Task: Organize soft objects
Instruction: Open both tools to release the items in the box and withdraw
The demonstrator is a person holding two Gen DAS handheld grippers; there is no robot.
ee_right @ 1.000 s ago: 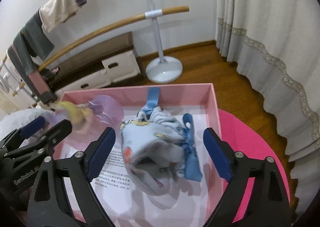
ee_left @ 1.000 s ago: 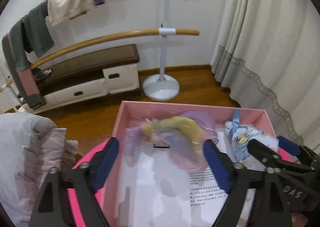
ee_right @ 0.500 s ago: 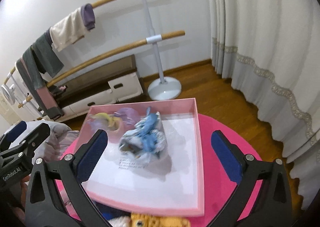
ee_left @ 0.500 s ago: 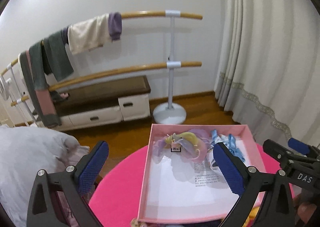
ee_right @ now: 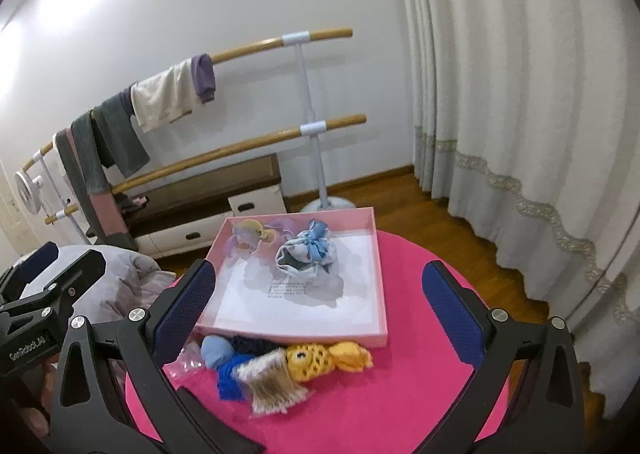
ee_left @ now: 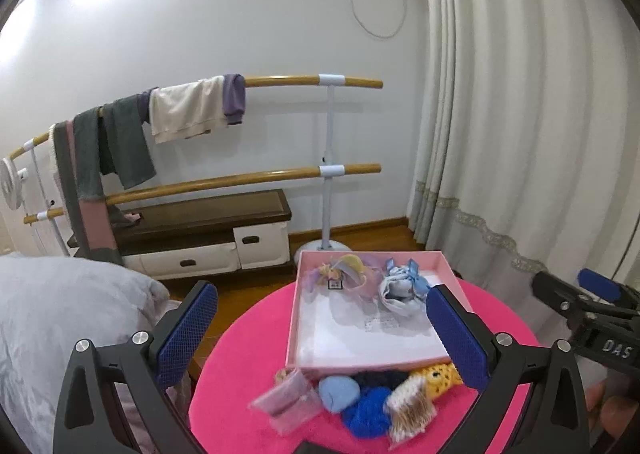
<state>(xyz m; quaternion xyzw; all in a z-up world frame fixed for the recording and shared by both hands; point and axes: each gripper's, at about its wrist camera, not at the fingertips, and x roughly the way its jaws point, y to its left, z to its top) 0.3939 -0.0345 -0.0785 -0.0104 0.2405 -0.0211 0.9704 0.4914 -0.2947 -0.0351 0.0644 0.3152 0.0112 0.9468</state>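
Pink box beyond wide left gripper jaws, apart.

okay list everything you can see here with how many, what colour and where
table: one, bright pink, round, foreground
box: one, pale pink, on the table
bundles: two, one blue-white, one lilac-yellow, at the box's far end
loose soft items: a small pile, blue, yellow, beige, clear pouch, in front of the box
barre rack: one, wood and white, by the wall, clothes draped
curtain: white, right
left gripper: open, empty
right gripper: open, empty
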